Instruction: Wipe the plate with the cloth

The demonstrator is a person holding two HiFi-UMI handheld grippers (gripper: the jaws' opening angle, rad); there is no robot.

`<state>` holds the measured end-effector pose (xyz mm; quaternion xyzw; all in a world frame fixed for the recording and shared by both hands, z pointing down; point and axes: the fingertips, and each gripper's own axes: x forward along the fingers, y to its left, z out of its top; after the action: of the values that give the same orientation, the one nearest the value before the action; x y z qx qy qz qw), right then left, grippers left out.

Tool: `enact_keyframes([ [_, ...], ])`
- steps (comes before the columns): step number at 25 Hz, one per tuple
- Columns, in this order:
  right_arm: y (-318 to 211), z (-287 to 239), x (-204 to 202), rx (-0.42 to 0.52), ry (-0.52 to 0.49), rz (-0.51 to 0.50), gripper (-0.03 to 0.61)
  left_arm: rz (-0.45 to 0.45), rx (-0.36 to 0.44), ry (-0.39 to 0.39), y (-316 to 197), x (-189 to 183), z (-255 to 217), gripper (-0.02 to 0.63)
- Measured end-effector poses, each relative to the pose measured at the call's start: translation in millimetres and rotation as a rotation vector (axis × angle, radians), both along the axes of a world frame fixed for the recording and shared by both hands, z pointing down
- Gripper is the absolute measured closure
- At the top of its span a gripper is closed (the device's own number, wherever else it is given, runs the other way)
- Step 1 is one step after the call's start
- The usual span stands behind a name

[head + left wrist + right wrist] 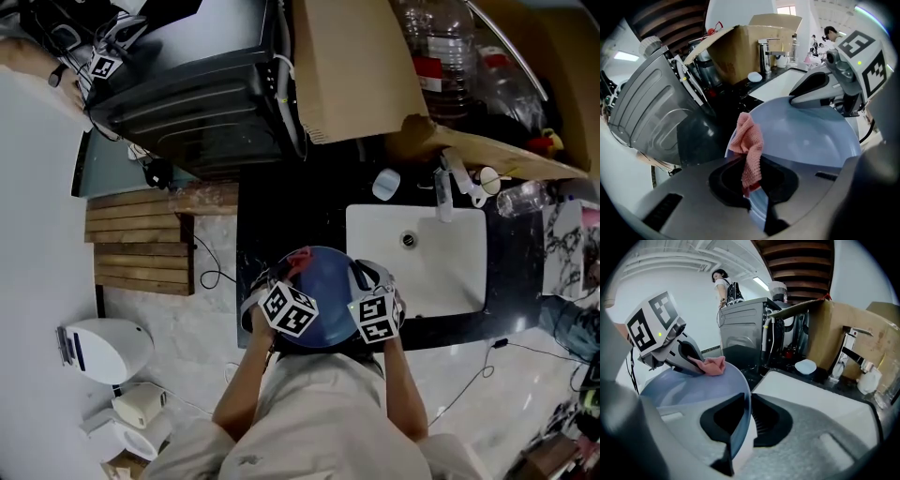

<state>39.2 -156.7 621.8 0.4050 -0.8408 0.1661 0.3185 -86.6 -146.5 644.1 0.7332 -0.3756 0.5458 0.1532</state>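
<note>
Your left hand-held gripper (751, 185) is clamped on the pink cloth (749, 143), which lies against the blue plate's (811, 136) rim, while your right hand-held gripper (740, 420) pinches the plate's opposite edge, above the counter (309, 220) near the sink (450, 262).

Counter (281, 225): black, centre of the scene. Set into it is a white rectangular sink (450, 272) with a chrome tap (443, 192) at its far edge.
Small white dish (385, 184): just left of the tap.
Cardboard box (356, 66): open, at the far side of the counter, with clear plastic bottles (448, 56) to its right.
Dark metal appliance (197, 94): far left.
Slatted wooden boards (141, 244): left, nearer than the appliance.
Floor (187, 319): pale marble, crossed by a thin black cable (214, 274).
White rounded device (108, 349): near left, on the floor.
Plain white surface (37, 234): along the left edge.
Ceiling beams (797, 258): dark wood.
Strip light (761, 283): lit.
</note>
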Motion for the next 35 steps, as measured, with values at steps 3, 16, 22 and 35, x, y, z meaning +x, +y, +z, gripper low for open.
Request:
enact_keyframes([
  [3, 0.6, 0.0, 0.3, 0.001, -0.005, 0.007, 0.529, -0.017, -0.006, -0.006, 2.3, -4.3, 0.1, 0.58],
  [16, 1.2, 0.7, 3.5, -0.021, -0.032, 0.066, 0.531, -0.045, -0.034, -0.04, 16.9, -19.8, 0.9, 0.58],
  [22, 2.0, -0.3, 3.9, -0.034, -0.065, 0.1, 0.534, -0.041, -0.049, -0.054, 24.9, -26.0, 0.5, 0.58],
  [35, -1.5, -0.2, 9.7, -0.015, -0.066, 0.136, 0.535, -0.019, -0.107, -0.053, 48.0, -31.6, 1.2, 0.58],
])
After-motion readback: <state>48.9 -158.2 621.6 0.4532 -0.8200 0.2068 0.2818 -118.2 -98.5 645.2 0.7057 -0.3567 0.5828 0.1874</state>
